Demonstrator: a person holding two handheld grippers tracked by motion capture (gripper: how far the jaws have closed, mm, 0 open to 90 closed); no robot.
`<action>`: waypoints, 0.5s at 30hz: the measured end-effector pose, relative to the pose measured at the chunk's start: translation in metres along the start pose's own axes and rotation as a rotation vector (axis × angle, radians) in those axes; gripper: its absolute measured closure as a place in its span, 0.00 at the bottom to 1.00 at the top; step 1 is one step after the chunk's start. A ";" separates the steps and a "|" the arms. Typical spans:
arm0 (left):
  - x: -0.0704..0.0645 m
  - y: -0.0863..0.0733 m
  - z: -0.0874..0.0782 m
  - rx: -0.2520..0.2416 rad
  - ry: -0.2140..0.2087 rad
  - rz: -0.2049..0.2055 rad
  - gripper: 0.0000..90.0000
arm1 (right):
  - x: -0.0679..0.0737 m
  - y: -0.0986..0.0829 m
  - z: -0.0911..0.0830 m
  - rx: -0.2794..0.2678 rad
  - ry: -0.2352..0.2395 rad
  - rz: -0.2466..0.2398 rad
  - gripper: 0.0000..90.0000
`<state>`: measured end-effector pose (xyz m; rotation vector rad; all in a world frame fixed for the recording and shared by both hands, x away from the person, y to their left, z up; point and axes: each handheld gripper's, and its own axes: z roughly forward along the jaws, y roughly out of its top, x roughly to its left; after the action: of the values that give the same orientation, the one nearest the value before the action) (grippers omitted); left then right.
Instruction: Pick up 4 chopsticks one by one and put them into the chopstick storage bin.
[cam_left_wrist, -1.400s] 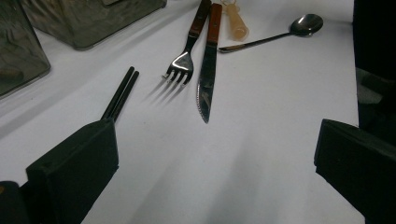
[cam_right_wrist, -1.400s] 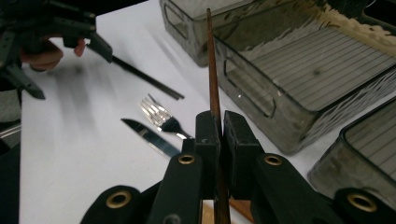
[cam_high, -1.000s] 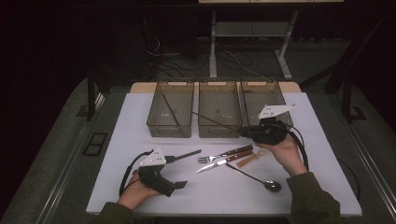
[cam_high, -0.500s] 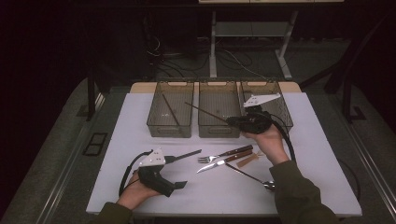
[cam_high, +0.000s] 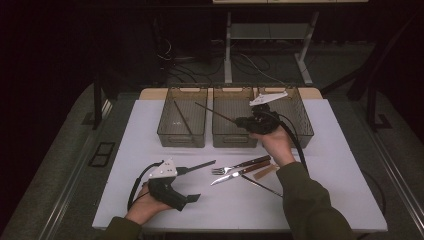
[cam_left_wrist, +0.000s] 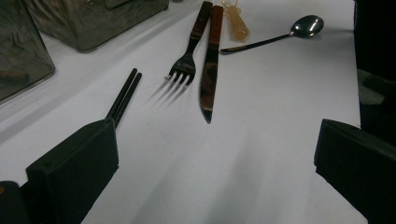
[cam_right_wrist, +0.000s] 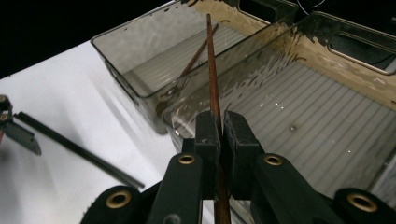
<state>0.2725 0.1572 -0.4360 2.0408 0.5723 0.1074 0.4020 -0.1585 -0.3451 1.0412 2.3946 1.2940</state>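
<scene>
My right gripper (cam_high: 239, 121) (cam_right_wrist: 220, 126) is shut on a thin brown chopstick (cam_high: 215, 113) (cam_right_wrist: 210, 70). It holds the stick over the middle bin (cam_high: 231, 140), tip pointing toward the left bin (cam_high: 181, 137) (cam_right_wrist: 140, 51). Another brown chopstick (cam_high: 183, 118) (cam_right_wrist: 198, 52) lies in that left bin. My left gripper (cam_high: 192, 184) (cam_left_wrist: 215, 135) rests open on the white table (cam_high: 125, 150), nothing between its jaws. A pair of black chopsticks (cam_high: 199, 166) (cam_left_wrist: 123, 95) lies just past its left jaw.
A fork (cam_high: 235, 167) (cam_left_wrist: 187, 65), a knife (cam_high: 239, 173) (cam_left_wrist: 210, 70), a spoon (cam_left_wrist: 280, 37) and a pale-handled utensil (cam_high: 264, 172) (cam_left_wrist: 236, 25) lie mid-table. The right bin (cam_high: 298, 120) stands behind the right hand.
The right gripper, holding the brown chopstick, has moved left and toward the back, from in front of the right bin to above the middle bin. The left gripper has not moved.
</scene>
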 end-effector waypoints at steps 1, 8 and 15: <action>0.000 0.000 0.000 0.000 -0.001 0.001 0.00 | 0.001 0.002 0.002 0.006 -0.004 0.002 0.94; 0.000 0.000 0.000 -0.008 -0.004 -0.001 0.00 | 0.008 0.016 0.021 0.015 -0.026 0.002 0.94; 0.000 0.001 -0.001 -0.014 -0.007 0.002 0.00 | 0.015 0.030 0.040 0.022 -0.043 -0.005 0.94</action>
<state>0.2725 0.1574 -0.4352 2.0279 0.5639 0.1052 0.4256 -0.1116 -0.3425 1.0575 2.3836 1.2340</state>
